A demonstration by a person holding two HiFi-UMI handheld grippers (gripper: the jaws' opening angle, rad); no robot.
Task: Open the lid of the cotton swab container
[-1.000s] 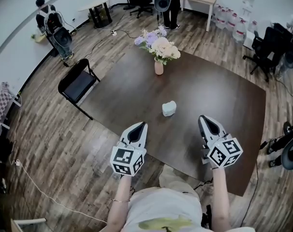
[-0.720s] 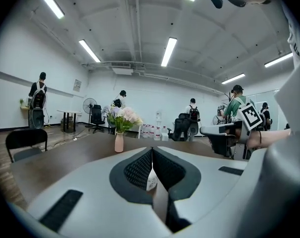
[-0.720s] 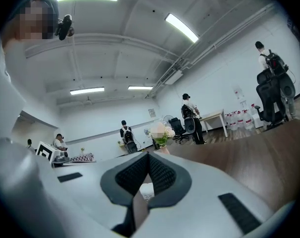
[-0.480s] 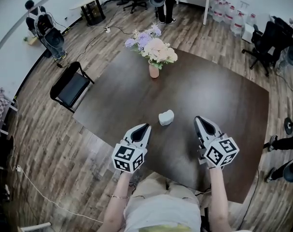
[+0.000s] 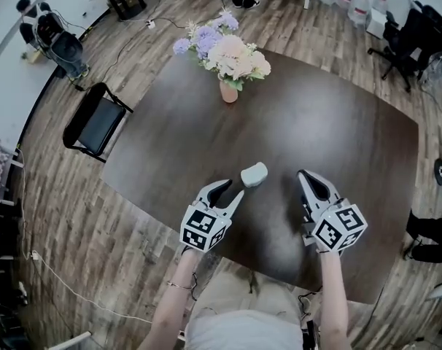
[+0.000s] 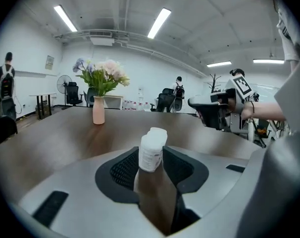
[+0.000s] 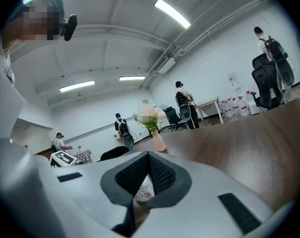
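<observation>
Hovering low over the dark table: left gripper, jaws just been opening and now apart, pads touching nothing. Cotton swab container rests on the table just beyond its tips, toward the upper right of the head view, in line with the gap; long axis seemingly along that same line, lid apparently closed. Right gripper, jaws together, empty, farther off at the container's right; left is nearer

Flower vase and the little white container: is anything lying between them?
Nothing: the head view shows bare table between the vase and the container.
</observation>
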